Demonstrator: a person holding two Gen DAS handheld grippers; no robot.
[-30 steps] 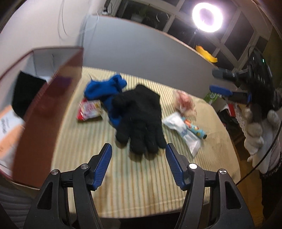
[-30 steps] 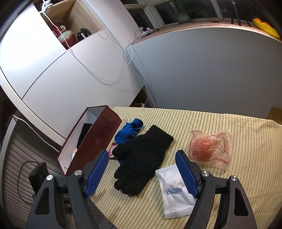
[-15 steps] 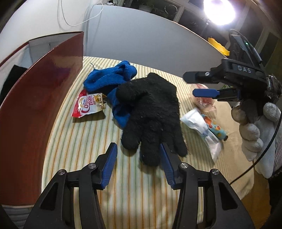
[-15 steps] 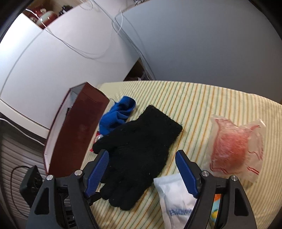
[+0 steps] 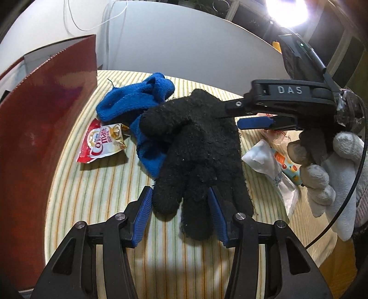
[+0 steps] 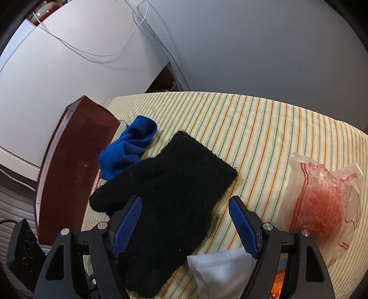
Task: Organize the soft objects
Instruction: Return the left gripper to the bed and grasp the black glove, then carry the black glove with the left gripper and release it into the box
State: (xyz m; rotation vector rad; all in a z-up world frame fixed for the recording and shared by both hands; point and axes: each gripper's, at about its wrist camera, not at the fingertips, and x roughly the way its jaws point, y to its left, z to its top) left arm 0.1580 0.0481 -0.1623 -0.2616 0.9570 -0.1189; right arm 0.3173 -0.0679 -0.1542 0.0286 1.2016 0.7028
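My left gripper has just narrowed around two fingers of the black glove mid-tabletop, pads not visibly pressing; my right gripper straddles its cuff, wide open.

A home: striped tablecloth, white cupboards, ring light.

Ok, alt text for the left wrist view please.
The left tool straddles two fingers of a black glove lying on a striped tablecloth, over a blue glove. The right tool reaches over its cuff; a red box stands left.
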